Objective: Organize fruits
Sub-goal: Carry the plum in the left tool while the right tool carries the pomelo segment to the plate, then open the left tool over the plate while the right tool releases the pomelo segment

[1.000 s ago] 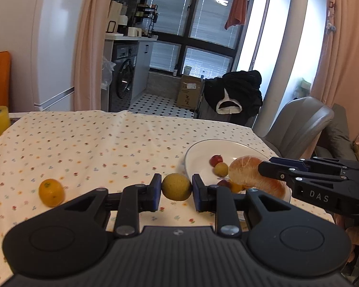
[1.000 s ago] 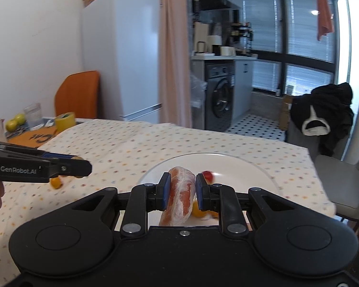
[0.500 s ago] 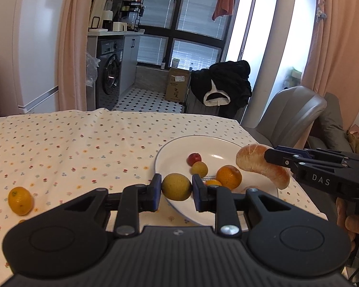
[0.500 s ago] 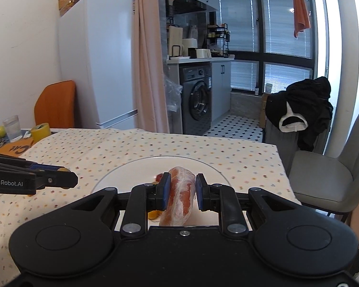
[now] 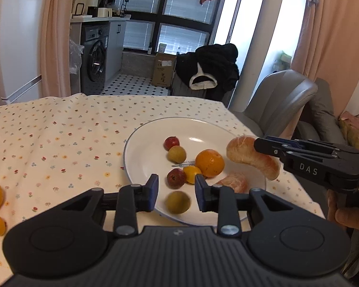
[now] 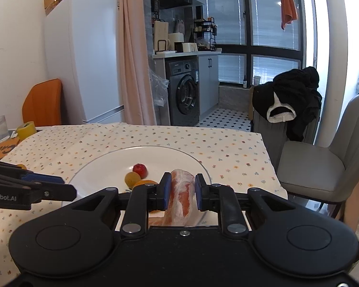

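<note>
Yellow-green fruit, blurred, is seen on the plate between the parted fingers of the left gripper, untouched. A peeled citrus segment is clamped in the right gripper above the plate's right edge.

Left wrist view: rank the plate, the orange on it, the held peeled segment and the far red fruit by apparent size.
1. Plate.
2. Peeled segment in the right hand-held gripper; it hangs nearer the camera, so its lead over the orange is unsure.
3. Orange.
4. Red fruit.
</note>
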